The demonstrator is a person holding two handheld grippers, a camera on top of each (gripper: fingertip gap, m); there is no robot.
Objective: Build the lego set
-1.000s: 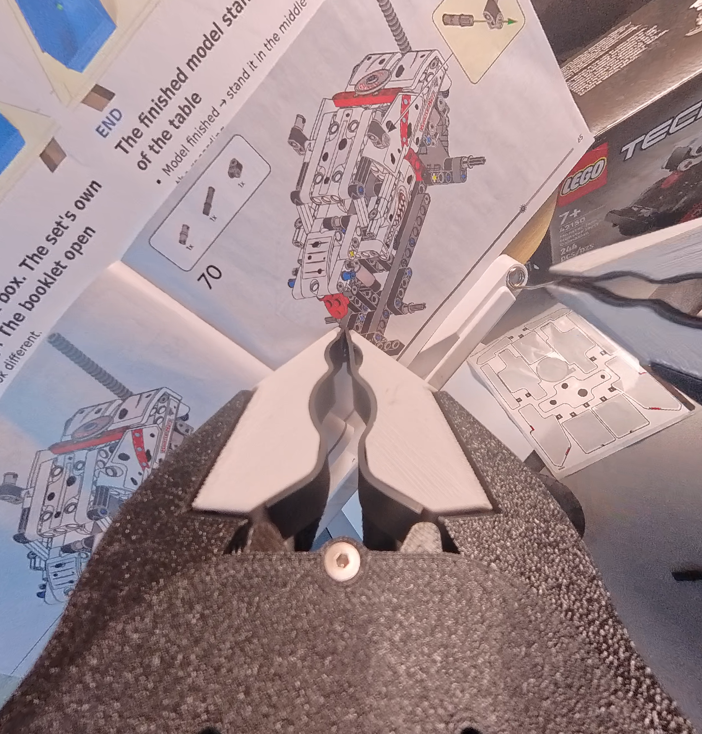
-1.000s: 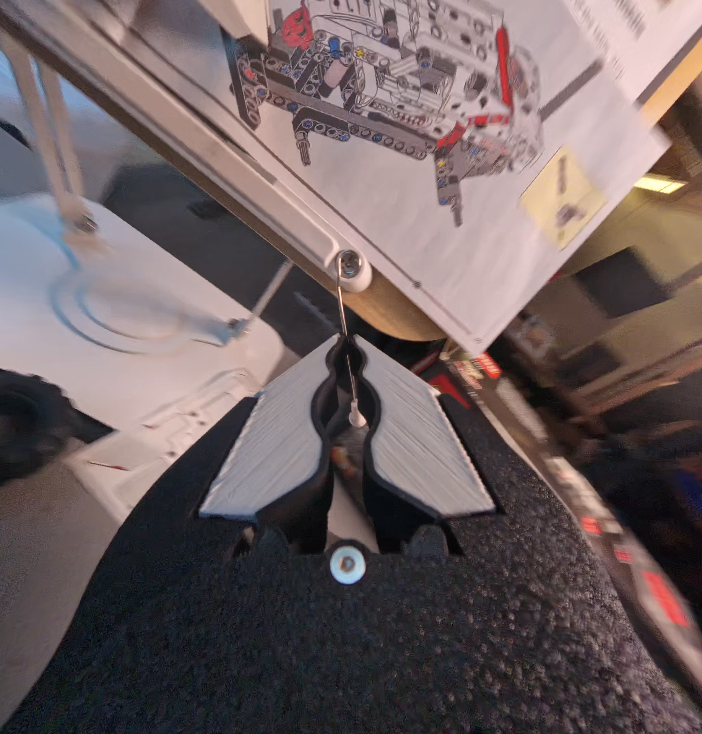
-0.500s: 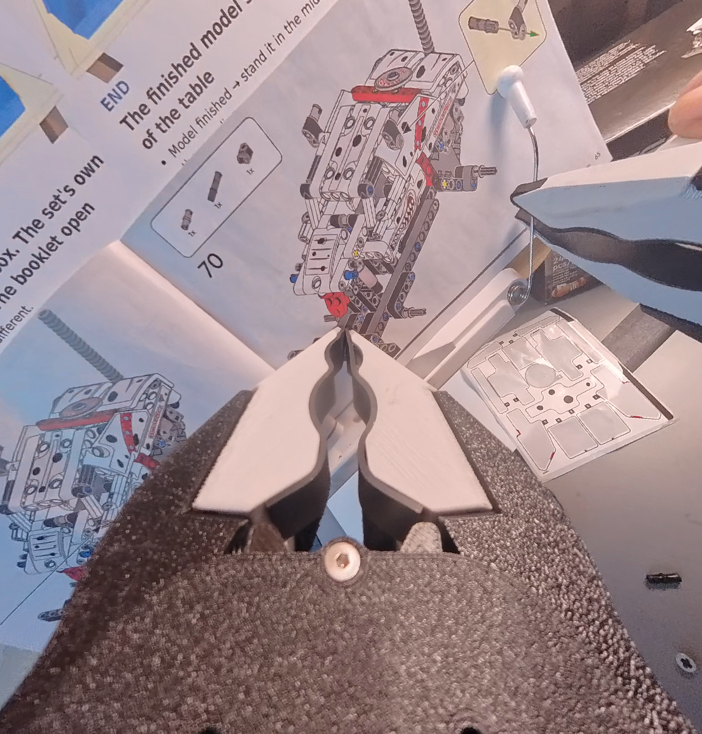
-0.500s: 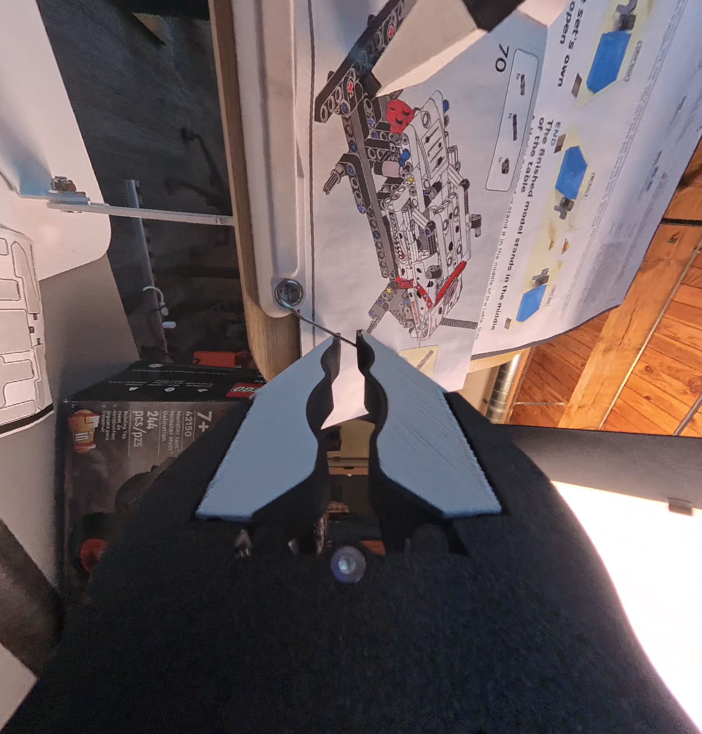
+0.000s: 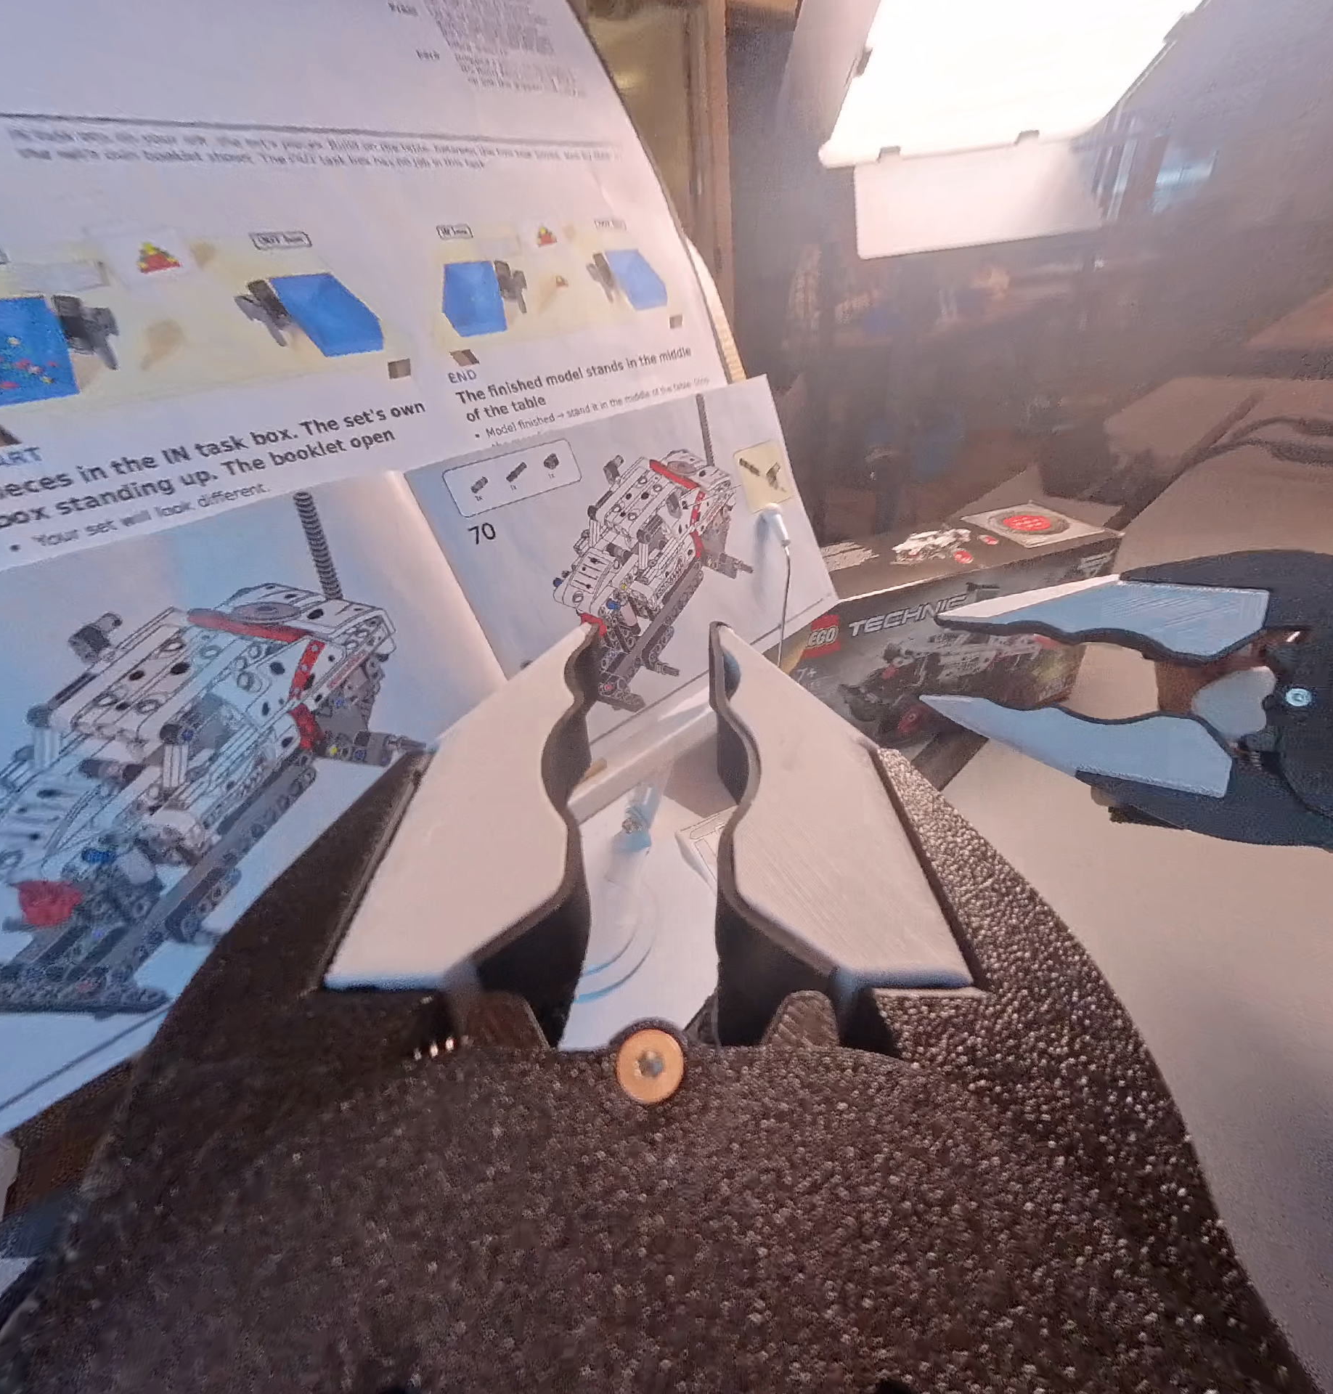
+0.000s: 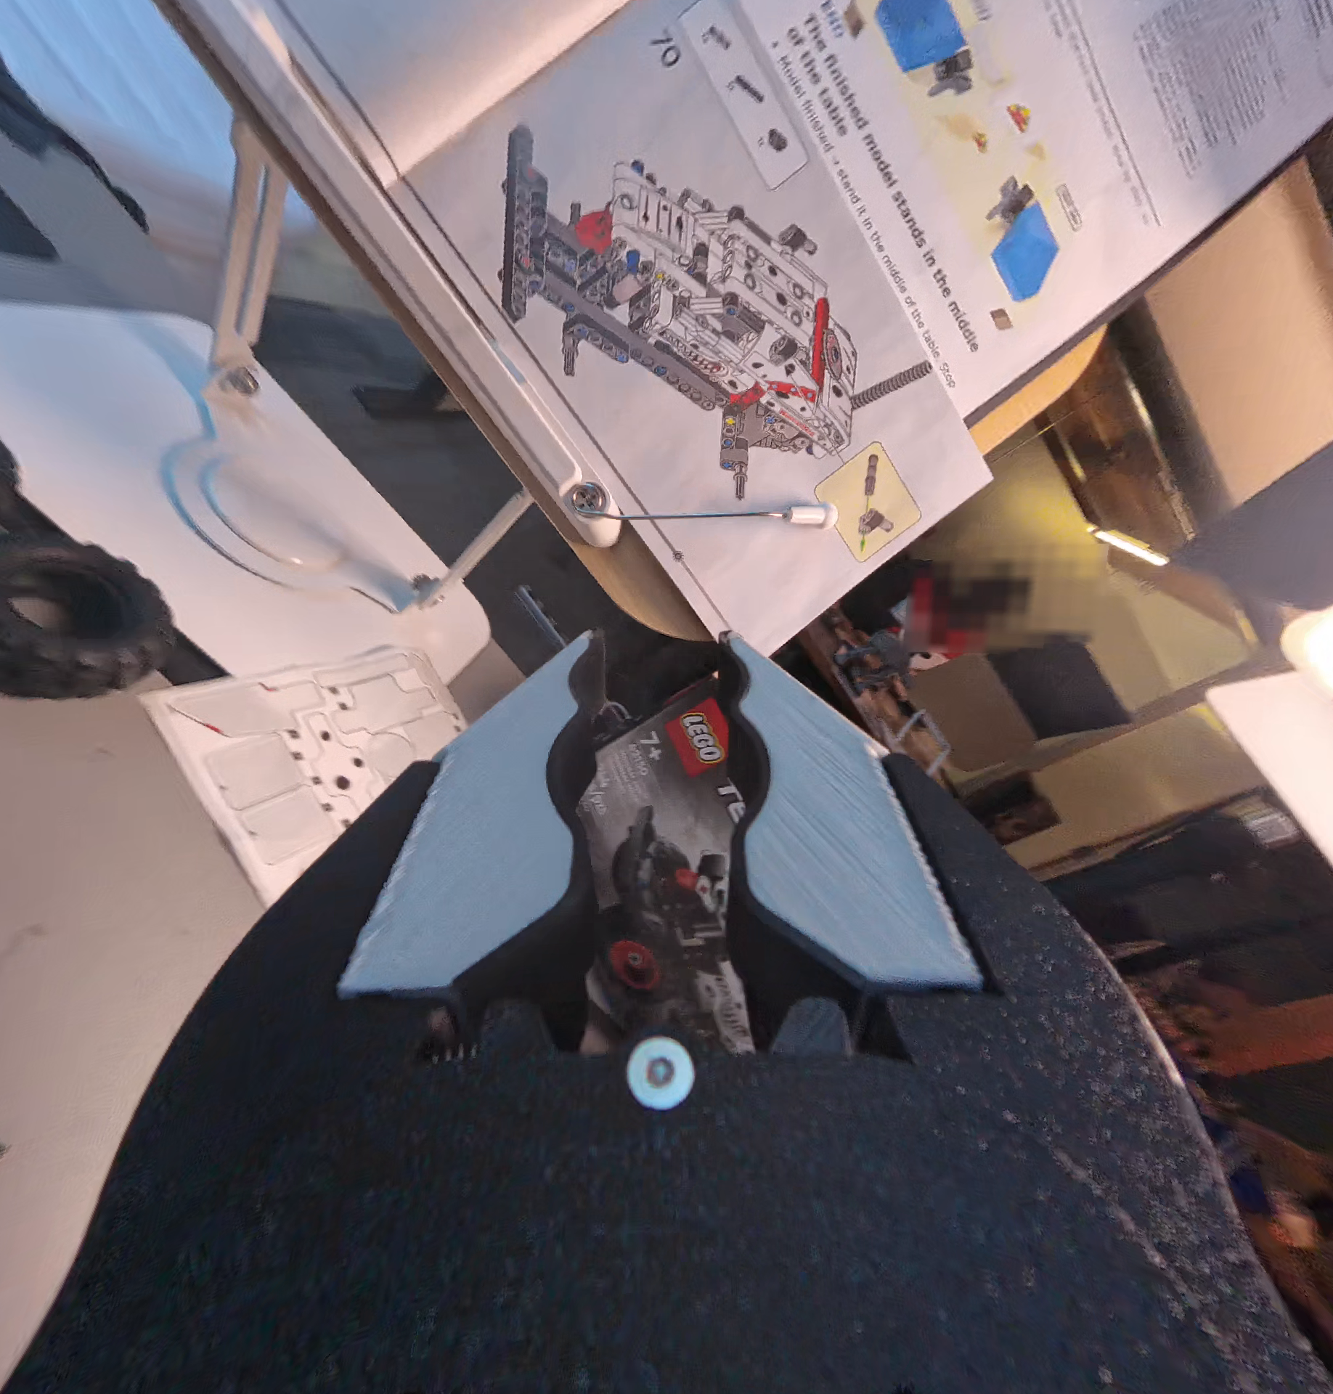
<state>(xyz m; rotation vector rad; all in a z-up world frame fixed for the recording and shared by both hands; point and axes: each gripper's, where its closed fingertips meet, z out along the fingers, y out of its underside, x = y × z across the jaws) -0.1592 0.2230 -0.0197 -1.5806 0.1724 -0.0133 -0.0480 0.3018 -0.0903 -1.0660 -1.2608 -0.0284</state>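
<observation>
Desk [image 5: 1214, 943] of pale grey runs beneath and to the right of the left claw [image 5: 652, 637], carrying the white fold-out book stand [image 6: 218, 452] that rises straight ahead of both claws. On the stand leans the open paper instruction booklet [image 5: 196, 716], its drawn page of a white-and-red model filling the space ahead and left of the left claw, with a printed white task sheet [image 5: 271, 226] standing above it. A thin wire page-holder with a white tip [image 6: 810, 515] lies across the booklet's right page, just ahead of and above the right claw [image 6: 660, 641]. Behind and below that claw's fingers stands the dark cardboard set box [image 6: 663, 815], seen between them but not touched. To the right claw's left lie a clear, mostly emptied sticker sheet [image 6: 301, 762] and, farther left, a knobbly black rubber tyre [image 6: 52, 611]. Both claws stand parted by a moderate gap and hold nothing; in the left view the right claw [image 5: 931, 660] hangs apart from the page. As I judge it, the booklet has just been pinned open at a late step, so building is well advanced, yet no assembled model shows, and the pieces for this step remain to be fetched and fitted.
</observation>
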